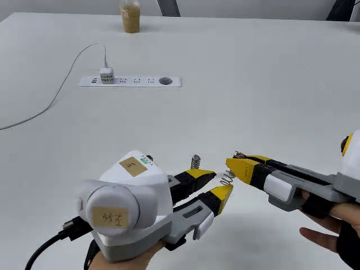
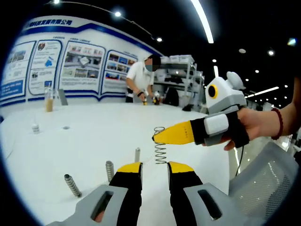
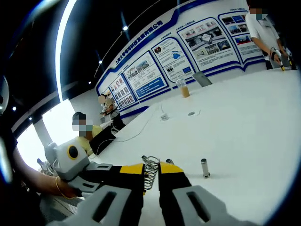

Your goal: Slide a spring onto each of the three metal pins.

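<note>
Right gripper [image 3: 151, 165] fingers clamp the spring [image 2: 160, 146]; left gripper [image 2: 154, 165] fingers stand apart. I would hold it upright, centred over the bare pin [image 2: 137, 154], then lower slowly.

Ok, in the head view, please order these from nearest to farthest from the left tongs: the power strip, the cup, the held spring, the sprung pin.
1. The spring, right at the left tongs, held by the right tongs.
2. The sprung pin, just beyond the tips.
3. The power strip, mid-table, to the left.
4. The cup, at the far edge.
</note>
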